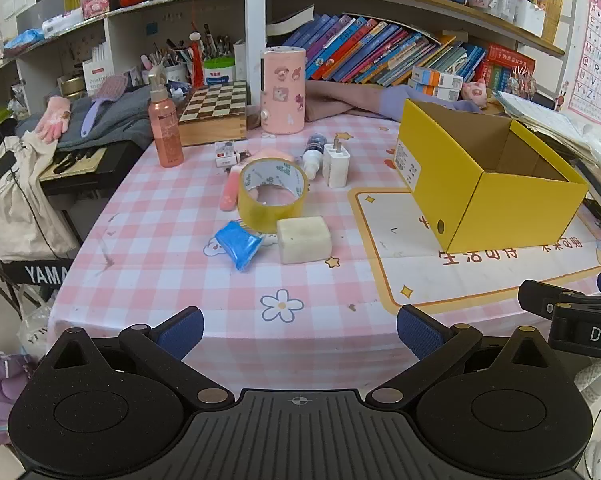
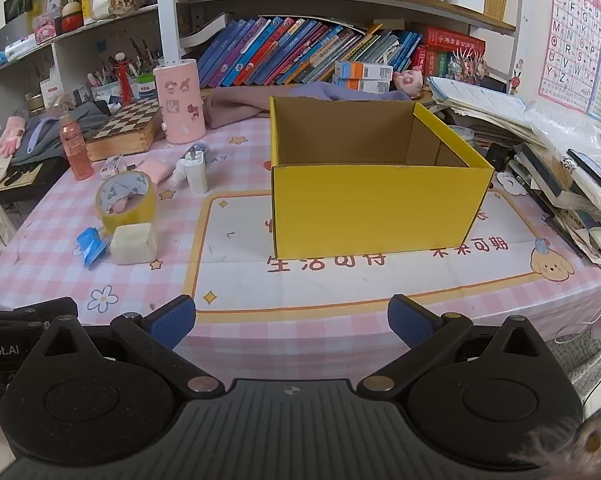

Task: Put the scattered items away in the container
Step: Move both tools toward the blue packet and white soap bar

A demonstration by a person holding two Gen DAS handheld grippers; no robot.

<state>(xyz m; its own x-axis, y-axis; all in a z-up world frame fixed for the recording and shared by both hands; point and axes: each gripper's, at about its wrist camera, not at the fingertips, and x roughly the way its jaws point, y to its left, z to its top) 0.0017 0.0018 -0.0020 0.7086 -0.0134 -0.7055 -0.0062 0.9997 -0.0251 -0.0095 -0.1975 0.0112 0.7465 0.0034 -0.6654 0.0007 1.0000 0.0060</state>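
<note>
An open yellow cardboard box point(image 1: 484, 196) point(image 2: 376, 208) stands on the pink checked tablecloth, and what I see of its inside is empty. To its left lie a yellow tape roll point(image 1: 272, 196) point(image 2: 126, 202), a cream block point(image 1: 303, 239) point(image 2: 134, 243), a blue packet point(image 1: 238, 244) point(image 2: 90, 246), a white charger plug point(image 1: 335, 164) point(image 2: 196, 174), a small white bottle point(image 1: 313, 154), a pink item point(image 1: 230, 192) and a small white box point(image 1: 226, 155). My left gripper point(image 1: 300, 330) is open and empty at the table's front edge. My right gripper point(image 2: 292, 322) is open and empty in front of the box.
A pink spray bottle point(image 1: 165, 132), a chessboard box point(image 1: 214, 114) and a pink cylinder point(image 1: 282, 92) stand behind the items. Bookshelves line the back. Stacked papers and books point(image 2: 560, 168) crowd the right side. The right gripper's body point(image 1: 580, 316) shows at the right edge of the left wrist view.
</note>
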